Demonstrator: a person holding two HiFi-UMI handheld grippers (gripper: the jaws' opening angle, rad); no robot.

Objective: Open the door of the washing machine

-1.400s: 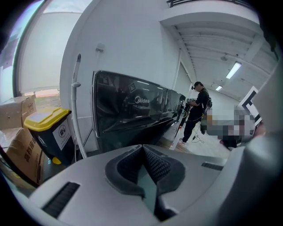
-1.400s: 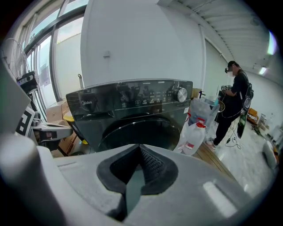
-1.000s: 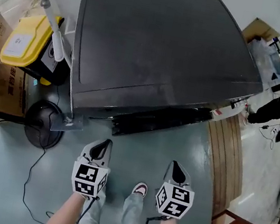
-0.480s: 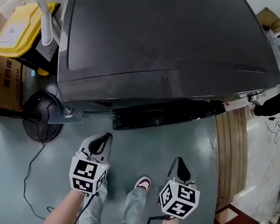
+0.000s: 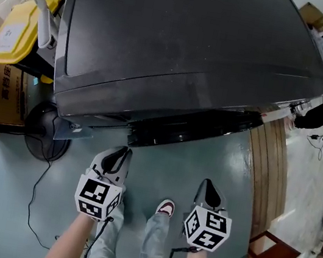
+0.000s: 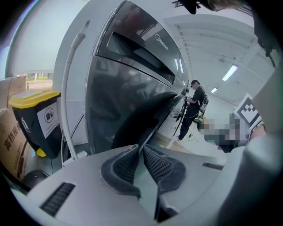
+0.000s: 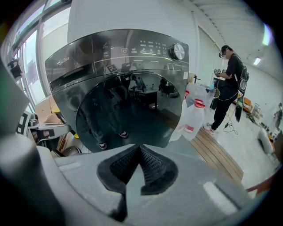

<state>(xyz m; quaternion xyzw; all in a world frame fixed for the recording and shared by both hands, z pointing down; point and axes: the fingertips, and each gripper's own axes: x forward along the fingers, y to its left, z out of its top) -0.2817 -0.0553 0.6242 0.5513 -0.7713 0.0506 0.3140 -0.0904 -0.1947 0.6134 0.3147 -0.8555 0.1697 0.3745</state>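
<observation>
The dark grey front-loading washing machine (image 5: 183, 42) fills the upper head view. Its round glass door (image 7: 128, 114) is closed and faces me in the right gripper view. In the left gripper view the door (image 6: 132, 110) is seen edge-on from the left. My left gripper (image 5: 121, 152) hangs just short of the machine's lower front, left of centre. Its jaws (image 6: 141, 146) are opening by a sliver, tips almost touching, nothing between them. My right gripper (image 5: 206, 185) hangs further back to the right, shut and empty (image 7: 139, 146). Neither touches the machine.
A yellow-lidded bin (image 5: 10, 37), cardboard boxes (image 5: 0, 97) and a fan base (image 5: 46, 136) crowd the machine's left side. A wooden platform (image 5: 269, 169) with white jugs (image 7: 194, 117) lies to the right. A person (image 7: 227, 84) stands beyond. My shoe (image 5: 164, 207) is between the grippers.
The machine has grown larger in the head view as I leaned in. Both grippers have sunk slightly and stayed closed.
</observation>
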